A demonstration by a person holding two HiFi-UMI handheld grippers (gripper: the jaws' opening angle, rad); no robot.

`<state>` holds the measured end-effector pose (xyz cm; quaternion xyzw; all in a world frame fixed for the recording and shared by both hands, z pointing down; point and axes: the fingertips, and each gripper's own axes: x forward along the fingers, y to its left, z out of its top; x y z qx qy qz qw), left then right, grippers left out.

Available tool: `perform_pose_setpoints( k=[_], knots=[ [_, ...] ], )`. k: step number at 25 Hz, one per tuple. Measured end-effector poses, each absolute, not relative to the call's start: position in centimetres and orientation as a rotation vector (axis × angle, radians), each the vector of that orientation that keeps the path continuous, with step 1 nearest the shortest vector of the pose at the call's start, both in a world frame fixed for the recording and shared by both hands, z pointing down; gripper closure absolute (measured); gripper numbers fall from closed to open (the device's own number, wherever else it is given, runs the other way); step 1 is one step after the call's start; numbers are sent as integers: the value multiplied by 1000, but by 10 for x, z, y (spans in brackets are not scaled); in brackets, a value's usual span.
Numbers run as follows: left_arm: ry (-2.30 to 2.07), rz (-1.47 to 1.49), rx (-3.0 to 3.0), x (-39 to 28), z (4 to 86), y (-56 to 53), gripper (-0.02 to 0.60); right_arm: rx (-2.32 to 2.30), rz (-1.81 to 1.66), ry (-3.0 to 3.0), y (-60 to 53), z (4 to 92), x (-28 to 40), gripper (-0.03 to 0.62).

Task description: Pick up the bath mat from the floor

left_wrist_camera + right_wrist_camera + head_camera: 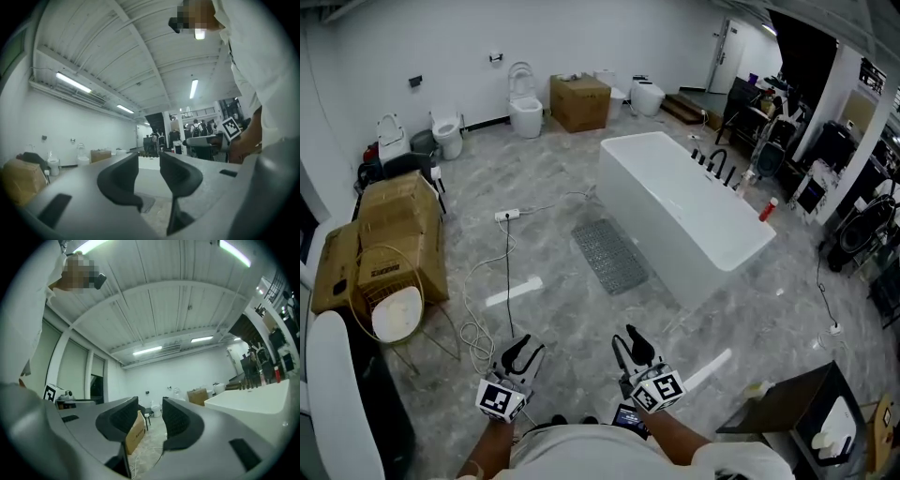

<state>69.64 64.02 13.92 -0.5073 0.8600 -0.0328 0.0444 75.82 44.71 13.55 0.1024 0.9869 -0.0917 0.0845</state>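
Grey marbled floor [581,328], showroom clutter round the edges: toilets, cardboard boxes [394,234], a power strip [507,215] trailing cable.

Head view: bath mat [609,255] lies flat on the floor, just beside the long side of the white bathtub [675,202], well ahead of both tools. Left gripper [522,349] and right gripper [631,341] are held low and close to the body, side by side, forearms tucked in, jaws pointing forward toward the mat. Neither is near it.

Left gripper view: jaws stand apart with nothing between them. Aim is roughly level across the room; the bathtub's side fills the gap beyond, and a corner of the mat shows low on the floor.

Right gripper view: jaws likewise parted and empty. Aim is tilted up and off toward the boxes and the far wall; bathtub rim at right. Mat not in this view.

Handling, as a judgement: studded grey surface suggests rubber or soft plastic, so light, floppy and likely clinging flat to the floor. It will sag and fold when lifted. Best hold is probably the near short edge or its two corners, one tool per corner, working a jaw under the lip first.
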Motion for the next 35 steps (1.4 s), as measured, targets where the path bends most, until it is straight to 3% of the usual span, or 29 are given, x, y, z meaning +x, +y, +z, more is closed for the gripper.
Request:
perform_pose_setpoints(
  k=[24,35],
  knots=[
    [2703,-125,-1552,720,161,619,440,215,-401,2878,400,170,791,427],
    [2776,1,-1520,647,183,611,440,217,-404,2921,378,183,725,427]
  ],
)
